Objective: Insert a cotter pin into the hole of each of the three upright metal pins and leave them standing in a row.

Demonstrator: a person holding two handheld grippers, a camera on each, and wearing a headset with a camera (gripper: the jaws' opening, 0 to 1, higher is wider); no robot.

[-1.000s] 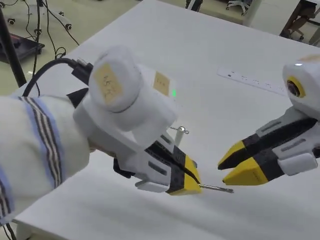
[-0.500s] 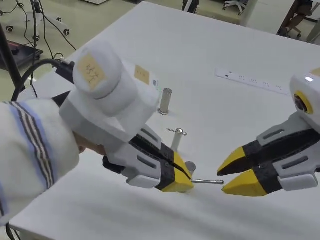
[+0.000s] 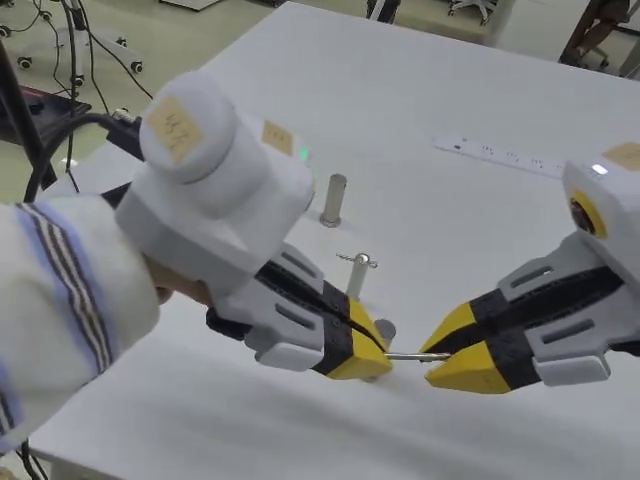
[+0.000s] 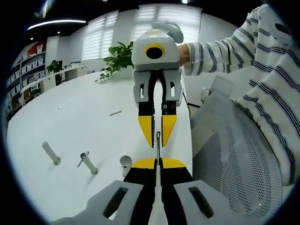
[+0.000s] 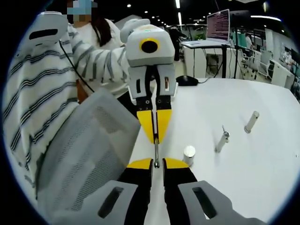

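Left gripper clamps the cotter pin; right gripper, at 3 o'clock, seems unclenched. A mistimed handover could drop it.

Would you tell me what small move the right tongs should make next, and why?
Probably close the right tongs on the free end of the cotter pin. The left tongs are shut on its other end, and the tip lies between the right jaws, which stand slightly apart.
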